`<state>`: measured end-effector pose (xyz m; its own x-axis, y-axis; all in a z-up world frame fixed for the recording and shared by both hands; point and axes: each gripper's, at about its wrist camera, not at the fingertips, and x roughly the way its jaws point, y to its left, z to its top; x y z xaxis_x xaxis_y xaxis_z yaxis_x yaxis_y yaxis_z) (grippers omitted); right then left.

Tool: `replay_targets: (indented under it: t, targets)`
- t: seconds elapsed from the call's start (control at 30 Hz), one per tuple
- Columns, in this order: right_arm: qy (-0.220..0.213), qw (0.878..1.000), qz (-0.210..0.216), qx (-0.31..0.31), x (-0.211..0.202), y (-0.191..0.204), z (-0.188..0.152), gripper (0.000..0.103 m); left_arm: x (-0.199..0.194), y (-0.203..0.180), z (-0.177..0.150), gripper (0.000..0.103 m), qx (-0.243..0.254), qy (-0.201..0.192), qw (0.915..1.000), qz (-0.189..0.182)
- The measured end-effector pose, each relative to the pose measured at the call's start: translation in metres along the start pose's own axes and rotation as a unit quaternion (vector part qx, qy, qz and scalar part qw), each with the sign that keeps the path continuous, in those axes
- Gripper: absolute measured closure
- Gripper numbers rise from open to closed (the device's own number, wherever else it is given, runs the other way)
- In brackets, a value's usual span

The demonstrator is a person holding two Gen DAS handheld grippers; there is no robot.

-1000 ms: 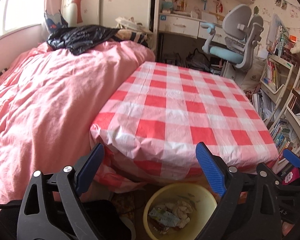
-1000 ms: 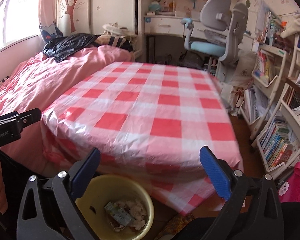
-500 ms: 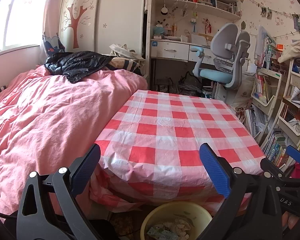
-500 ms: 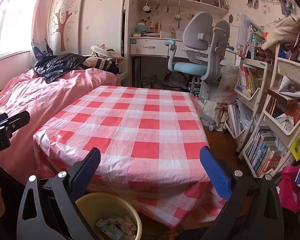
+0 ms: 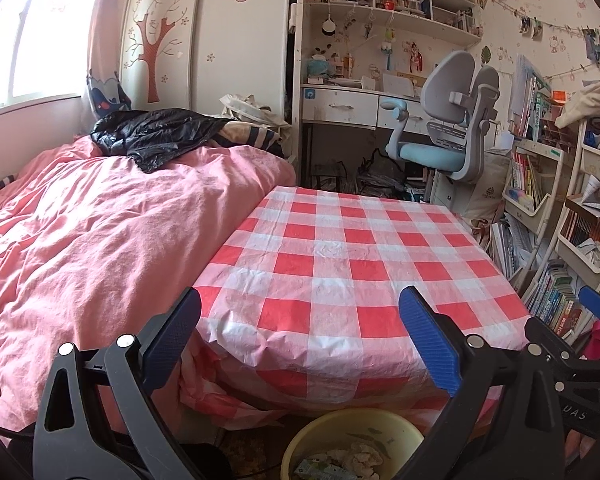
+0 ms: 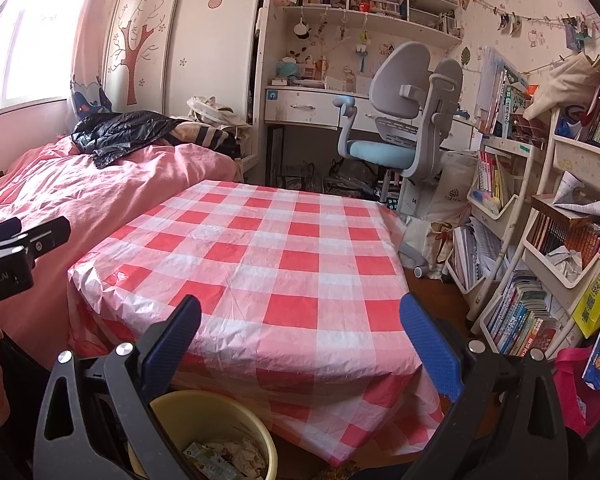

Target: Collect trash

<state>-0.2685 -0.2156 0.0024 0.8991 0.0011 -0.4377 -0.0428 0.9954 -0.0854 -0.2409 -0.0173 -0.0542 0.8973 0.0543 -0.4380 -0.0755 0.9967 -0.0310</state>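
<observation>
A yellow bin (image 5: 312, 436) with crumpled paper and a wrapper (image 5: 340, 462) inside stands on the floor under the near edge of the table; it also shows in the right wrist view (image 6: 204, 412). The table wears a red and white checked cloth (image 5: 340, 264), bare of loose trash in both views (image 6: 268, 264). My left gripper (image 5: 300, 336) is open and empty above the table's near edge. My right gripper (image 6: 300, 338) is open and empty, also above that edge. The left gripper's body shows at the left of the right wrist view (image 6: 16, 252).
A bed with a pink duvet (image 5: 100, 240) and a black jacket (image 5: 152, 136) lies left of the table. A grey and blue chair (image 5: 452, 136) and a desk stand behind. White bookshelves (image 6: 540, 240) crowd the right side.
Both grippers have risen and tilted up, so the bin has slid toward the bottom of the views and more of the room shows. Both stay open and empty.
</observation>
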Motion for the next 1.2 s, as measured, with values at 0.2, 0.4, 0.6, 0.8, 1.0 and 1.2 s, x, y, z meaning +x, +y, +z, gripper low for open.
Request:
replay_targets:
  t: [0.2,0.4,0.6,0.8,1.0,1.2]
  targets:
    - [-0.008,1.000,-0.004,-0.006,-0.0031,0.0018,0.0005,0.008,0.0004,-0.0033,-0.0001,0.007,0.011,0.000,0.9999,0.003]
    - [-0.009,1.000,-0.004,-0.008,-0.0032,0.0024,0.0006,0.008,0.0039,-0.0064,-0.0001,0.007,0.024,0.014,0.9996,0.005]
    - [-0.009,1.000,-0.004,-0.009,-0.0044,0.0020,0.0013,0.008,0.0016,-0.0046,0.0005,0.007,0.016,0.007,0.9998,0.006]
    - [-0.009,1.000,-0.004,-0.014,-0.0046,0.0026,0.0015,0.008,0.0009,-0.0034,0.0003,0.007,0.013,0.003,0.9999,0.005]
    - [-0.006,1.000,-0.003,-0.016,-0.0035,0.0028,0.0018,0.008,0.0012,-0.0063,-0.0004,0.007,0.019,0.007,0.9998,0.002]
    - [-0.003,1.000,0.000,-0.020,-0.0019,0.0036,-0.0012,0.008,0.0031,-0.0032,-0.0007,0.007,0.007,0.011,0.9999,0.003]
